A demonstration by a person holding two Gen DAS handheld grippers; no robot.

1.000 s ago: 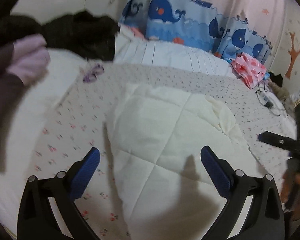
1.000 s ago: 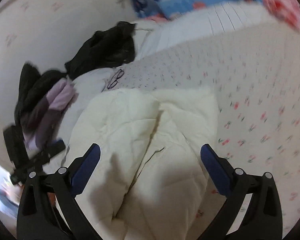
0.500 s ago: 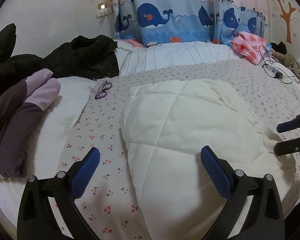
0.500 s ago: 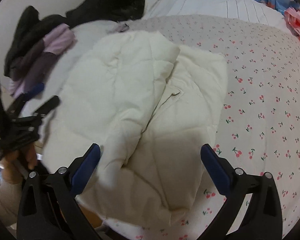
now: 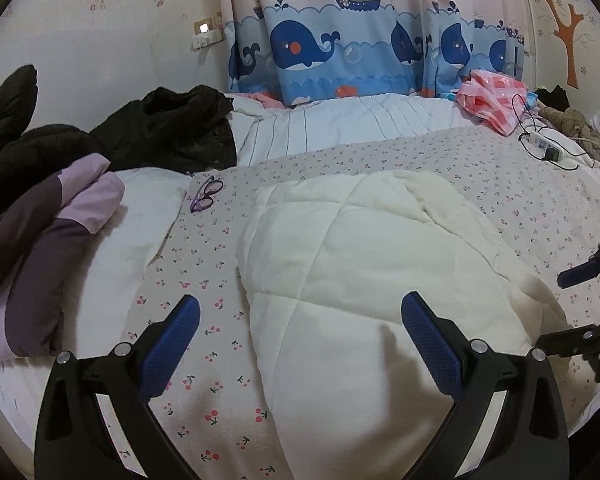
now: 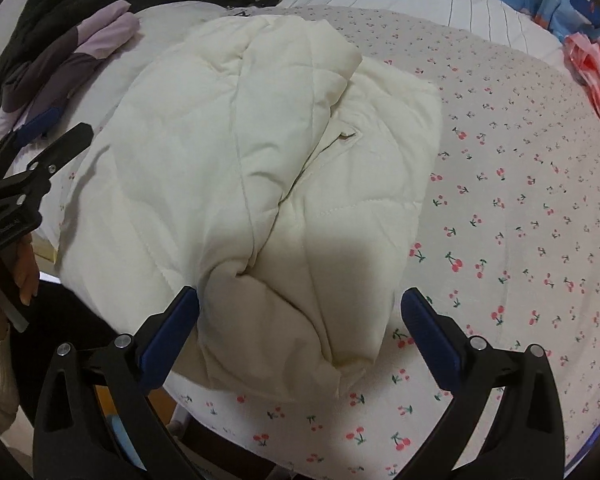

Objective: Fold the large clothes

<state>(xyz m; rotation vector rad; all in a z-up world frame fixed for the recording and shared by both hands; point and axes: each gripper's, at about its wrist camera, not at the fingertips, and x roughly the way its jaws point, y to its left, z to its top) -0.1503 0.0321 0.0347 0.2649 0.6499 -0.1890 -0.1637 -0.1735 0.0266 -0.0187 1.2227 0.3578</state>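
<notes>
A cream quilted jacket (image 5: 364, 264) lies folded into a bundle on the cherry-print bed sheet (image 5: 204, 280); it also fills the middle of the right wrist view (image 6: 236, 168). My left gripper (image 5: 300, 332) is open and empty, held above the jacket's near left edge. My right gripper (image 6: 298, 324) is open and empty, above the jacket's near end at the bed edge. The right gripper shows at the right edge of the left wrist view (image 5: 584, 304); the left gripper shows at the left of the right wrist view (image 6: 40, 148).
A purple and grey garment (image 5: 48, 248) and black coats (image 5: 168, 128) lie on the left of the bed. Purple glasses (image 5: 206, 194) lie on the sheet. A pink bag (image 5: 492, 100) and a power strip with cables (image 5: 544, 146) lie at the far right. Whale curtains (image 5: 340, 52) hang behind.
Both grippers have drawn back and up from the jacket, staying open. The left view has levelled toward the curtain; the right view now shows the bed's near edge.
</notes>
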